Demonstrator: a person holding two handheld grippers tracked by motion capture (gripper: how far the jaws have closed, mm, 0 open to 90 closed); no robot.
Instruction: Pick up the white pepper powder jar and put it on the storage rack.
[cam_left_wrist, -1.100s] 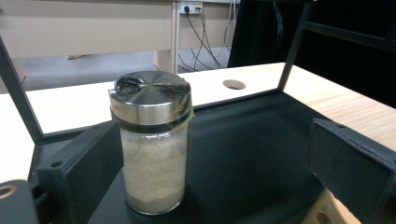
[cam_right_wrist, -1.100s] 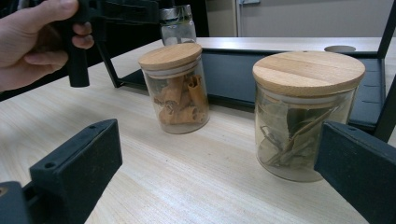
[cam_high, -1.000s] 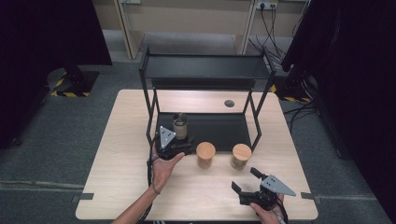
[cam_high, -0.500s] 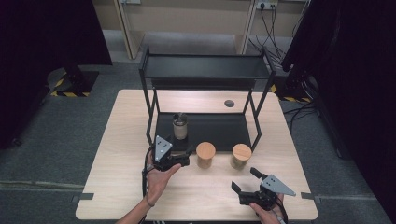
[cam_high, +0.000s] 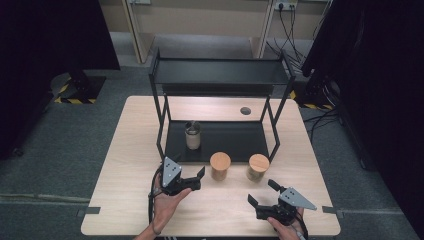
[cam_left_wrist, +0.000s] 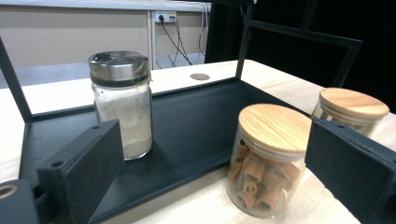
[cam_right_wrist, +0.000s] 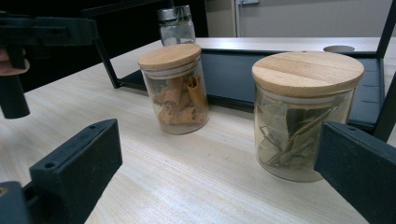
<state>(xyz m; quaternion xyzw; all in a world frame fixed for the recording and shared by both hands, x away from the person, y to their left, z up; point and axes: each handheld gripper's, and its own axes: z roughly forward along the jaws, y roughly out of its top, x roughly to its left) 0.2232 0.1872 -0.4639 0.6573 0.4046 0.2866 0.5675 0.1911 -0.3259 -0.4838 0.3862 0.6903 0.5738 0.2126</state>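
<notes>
A glass jar of white powder with a metal lid (cam_high: 193, 135) (cam_left_wrist: 122, 105) (cam_right_wrist: 176, 23) stands on the black rack's lower tray (cam_high: 235, 137). Two wooden-lidded jars stand on the table just in front of the tray: one holds cinnamon sticks (cam_high: 220, 166) (cam_left_wrist: 266, 163) (cam_right_wrist: 176, 88), the other dried leaves (cam_high: 258, 167) (cam_left_wrist: 350, 105) (cam_right_wrist: 301, 116). My left gripper (cam_high: 199, 179) (cam_left_wrist: 217, 158) is open and empty, just left of the cinnamon jar and aimed at it. My right gripper (cam_high: 262, 192) (cam_right_wrist: 219, 168) is open and empty near the front edge, facing both jars.
The black two-tier rack (cam_high: 220, 72) spans the table's middle, with thin posts at its corners. A round cable hole (cam_high: 245, 110) lies behind the tray. Bare wood extends on the table's left and right sides (cam_high: 130, 150).
My left gripper has drawn back from the powder jar on the tray toward the front of the table, open. The right gripper has stayed put.
</notes>
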